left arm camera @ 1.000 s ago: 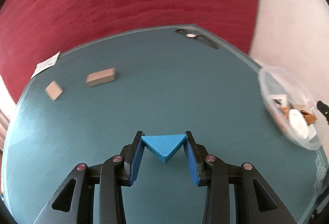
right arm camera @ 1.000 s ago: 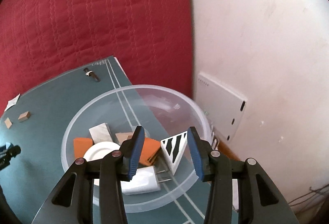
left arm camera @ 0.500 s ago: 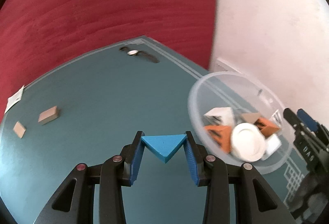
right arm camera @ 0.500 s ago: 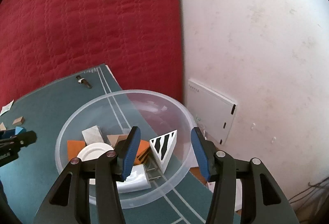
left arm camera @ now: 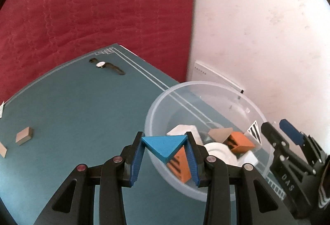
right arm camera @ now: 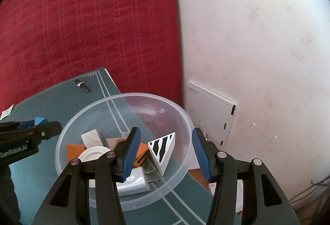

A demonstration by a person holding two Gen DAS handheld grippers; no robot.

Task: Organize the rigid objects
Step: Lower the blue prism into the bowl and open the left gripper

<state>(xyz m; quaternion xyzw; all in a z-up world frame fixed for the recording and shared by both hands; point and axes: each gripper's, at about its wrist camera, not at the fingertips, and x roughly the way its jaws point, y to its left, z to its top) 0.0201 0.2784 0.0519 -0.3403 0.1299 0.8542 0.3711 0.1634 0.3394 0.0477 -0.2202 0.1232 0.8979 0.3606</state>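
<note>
Clamped between the ribbed blue pads of the left gripper [left arm camera: 165, 154] is a smooth blue triangular block [left arm camera: 164, 145], held at the near rim of the clear plastic bowl [left arm camera: 208, 85], which sits on the teal mat [left arm camera: 82, 105]. Over that same bowl the right gripper [right arm camera: 166, 154] has just been spreading its jaws and now stands apart from the white wedge with black stripes [right arm camera: 163, 147] lying loose between them, touching neither pad. Inside the bowl also lie orange striped blocks [left arm camera: 240, 141], a tan wedge [left arm camera: 219, 134], a white round disc [left arm camera: 218, 150], a pale grey block [right arm camera: 90, 138] and a white plug adapter [right arm camera: 134, 183], while two plain tan blocks [left arm camera: 24, 136] and a wristwatch [left arm camera: 101, 64] rest on the mat well away from the bowl.
</note>
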